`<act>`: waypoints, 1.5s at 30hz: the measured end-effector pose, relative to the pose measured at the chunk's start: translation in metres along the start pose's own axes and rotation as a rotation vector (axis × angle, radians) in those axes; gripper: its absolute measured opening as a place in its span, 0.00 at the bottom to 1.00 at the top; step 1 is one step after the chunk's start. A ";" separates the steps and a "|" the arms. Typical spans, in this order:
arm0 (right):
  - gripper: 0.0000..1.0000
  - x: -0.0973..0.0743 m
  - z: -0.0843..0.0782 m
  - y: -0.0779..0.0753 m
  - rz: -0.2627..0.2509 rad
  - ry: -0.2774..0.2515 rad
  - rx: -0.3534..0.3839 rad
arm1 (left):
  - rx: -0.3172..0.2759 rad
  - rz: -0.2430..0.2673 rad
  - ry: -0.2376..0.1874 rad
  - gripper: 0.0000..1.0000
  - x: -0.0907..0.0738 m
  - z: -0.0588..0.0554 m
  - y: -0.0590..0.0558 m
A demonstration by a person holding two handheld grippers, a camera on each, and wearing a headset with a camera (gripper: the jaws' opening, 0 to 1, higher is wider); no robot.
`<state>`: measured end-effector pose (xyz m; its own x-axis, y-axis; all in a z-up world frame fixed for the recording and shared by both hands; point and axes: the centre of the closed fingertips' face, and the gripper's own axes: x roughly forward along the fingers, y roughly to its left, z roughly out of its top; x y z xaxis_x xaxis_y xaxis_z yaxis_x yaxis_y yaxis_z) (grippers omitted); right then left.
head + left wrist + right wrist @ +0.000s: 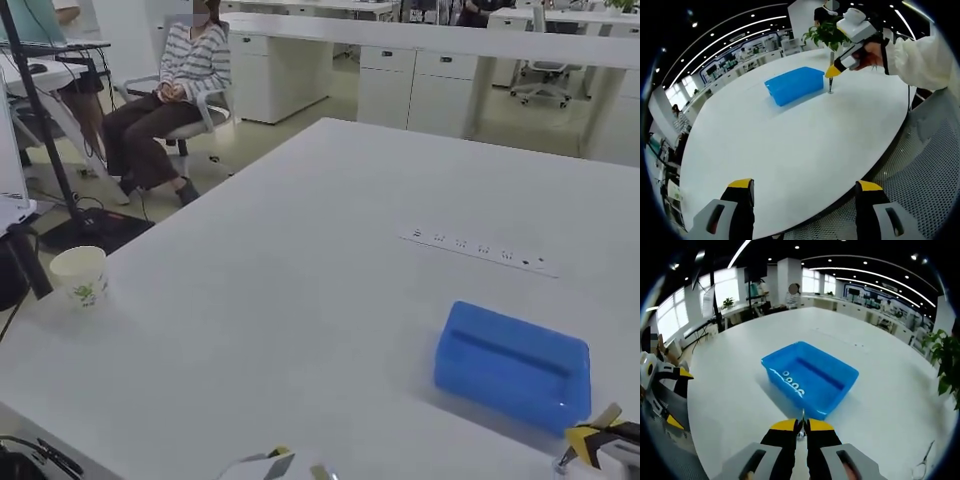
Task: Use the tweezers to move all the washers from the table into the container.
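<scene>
Right claw (pixel 802 425) clamps thin metal tweezers (pixel 802 414) upright beside the blue rectangular plastic container (pixel 842 395) near the white bench's (pixel 790 150) near edge, left claw (pixel 805 184) gapes empty; several small metal washers (pixel 792 383) lie inside, none discernible outside, so transfer judged nearly complete.

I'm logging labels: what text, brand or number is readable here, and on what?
No text can be read.
paper cup: green print, too blurred to read.
power strip: dark marks, too small to tell.
blue container: no label shows.
</scene>
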<state>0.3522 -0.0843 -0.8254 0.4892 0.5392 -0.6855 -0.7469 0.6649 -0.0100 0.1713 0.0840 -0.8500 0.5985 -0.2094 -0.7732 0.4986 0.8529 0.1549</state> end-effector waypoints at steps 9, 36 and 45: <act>0.02 -0.001 -0.001 -0.003 -0.003 -0.014 0.022 | 0.002 -0.003 0.001 0.85 0.000 0.000 0.000; 0.03 -0.002 0.000 -0.001 0.012 -0.008 0.070 | 0.007 -0.002 0.004 0.84 0.000 0.000 -0.001; 0.03 -0.003 -0.003 0.000 0.008 0.000 0.060 | 0.006 -0.003 0.006 0.84 0.001 -0.001 -0.001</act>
<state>0.3492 -0.0878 -0.8254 0.4833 0.5450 -0.6851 -0.7227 0.6901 0.0392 0.1711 0.0835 -0.8512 0.5930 -0.2093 -0.7775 0.5043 0.8494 0.1559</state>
